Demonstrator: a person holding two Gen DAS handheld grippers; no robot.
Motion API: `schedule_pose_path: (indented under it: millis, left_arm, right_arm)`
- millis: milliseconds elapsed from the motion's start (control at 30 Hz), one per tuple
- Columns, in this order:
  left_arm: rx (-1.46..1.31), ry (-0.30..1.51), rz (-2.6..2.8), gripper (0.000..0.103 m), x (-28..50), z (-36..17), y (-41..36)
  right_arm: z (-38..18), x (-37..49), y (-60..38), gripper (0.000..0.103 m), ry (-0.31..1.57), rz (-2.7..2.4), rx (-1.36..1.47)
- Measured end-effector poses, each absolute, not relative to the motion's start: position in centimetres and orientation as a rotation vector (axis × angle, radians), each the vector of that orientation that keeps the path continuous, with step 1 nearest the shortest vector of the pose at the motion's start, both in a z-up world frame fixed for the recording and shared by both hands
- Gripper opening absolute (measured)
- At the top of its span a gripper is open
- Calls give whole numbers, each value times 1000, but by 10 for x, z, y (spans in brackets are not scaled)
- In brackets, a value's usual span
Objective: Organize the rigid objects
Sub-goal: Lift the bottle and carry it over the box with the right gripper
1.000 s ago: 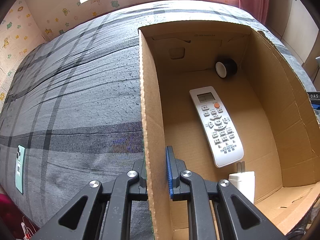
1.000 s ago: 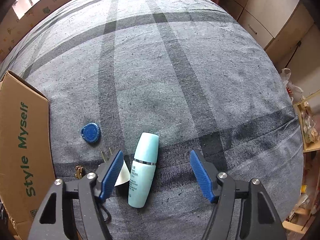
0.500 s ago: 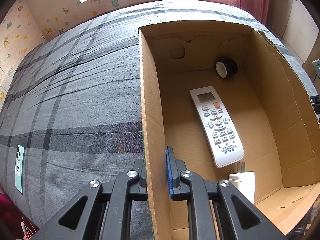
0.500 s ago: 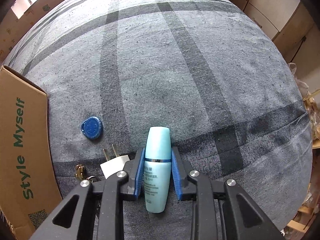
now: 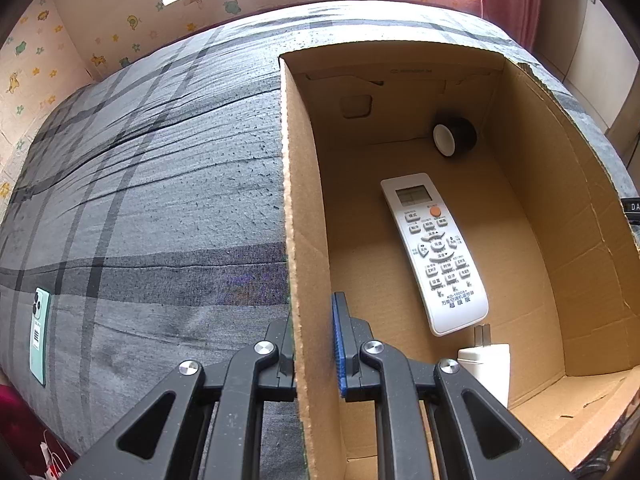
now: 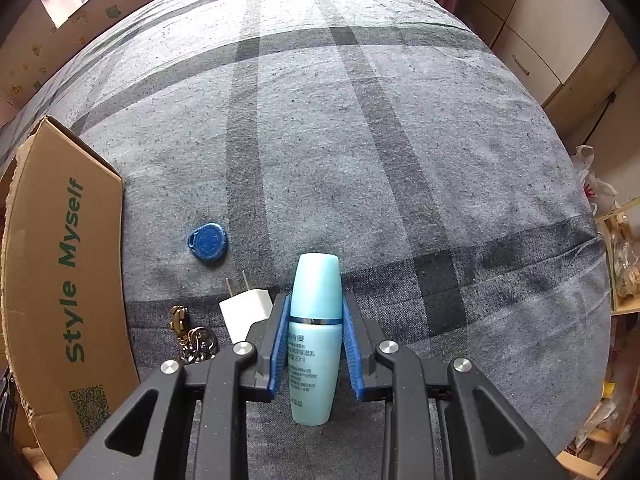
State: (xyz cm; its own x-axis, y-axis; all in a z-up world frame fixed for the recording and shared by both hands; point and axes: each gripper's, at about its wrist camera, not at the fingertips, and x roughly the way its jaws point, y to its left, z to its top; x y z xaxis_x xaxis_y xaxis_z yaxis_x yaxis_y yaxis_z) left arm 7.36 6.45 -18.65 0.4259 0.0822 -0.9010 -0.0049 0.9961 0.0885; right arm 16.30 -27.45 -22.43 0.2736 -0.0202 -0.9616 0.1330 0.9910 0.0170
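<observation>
The pale turquoise lotion bottle (image 6: 316, 336) (glossy cap, printed label) is pinched between the right gripper (image 6: 316, 344) pads, near the bedspread's (image 6: 360, 140) front edge beside a white plug (image 6: 246, 310), keys (image 6: 192, 338) and a blue fob (image 6: 208, 241). Open cloth stretches beyond. The left gripper (image 5: 312, 344) clamps the cardboard box's (image 5: 304, 240) wall.

Count now: 1 box (image 5: 308, 240), 1 remote (image 5: 434, 252), 2 chargers (image 5: 486, 368) (image 6: 244, 312), 1 tape roll (image 5: 454, 136), 1 bottle (image 6: 316, 336), 1 phone (image 5: 40, 332), 1 blue fob (image 6: 208, 241), 1 key bunch (image 6: 194, 336).
</observation>
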Motion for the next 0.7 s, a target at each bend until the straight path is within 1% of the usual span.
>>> schedule_pose_path:
  millis: [300, 700]
  left_arm:
    - [82, 1130, 55, 14, 74, -186, 63]
    - [76, 1131, 51, 14, 74, -186, 65]
  right_arm:
    - [-196, 147, -280, 27, 1250, -90, 82]
    - [-150, 137, -254, 27, 1177, -33, 32]
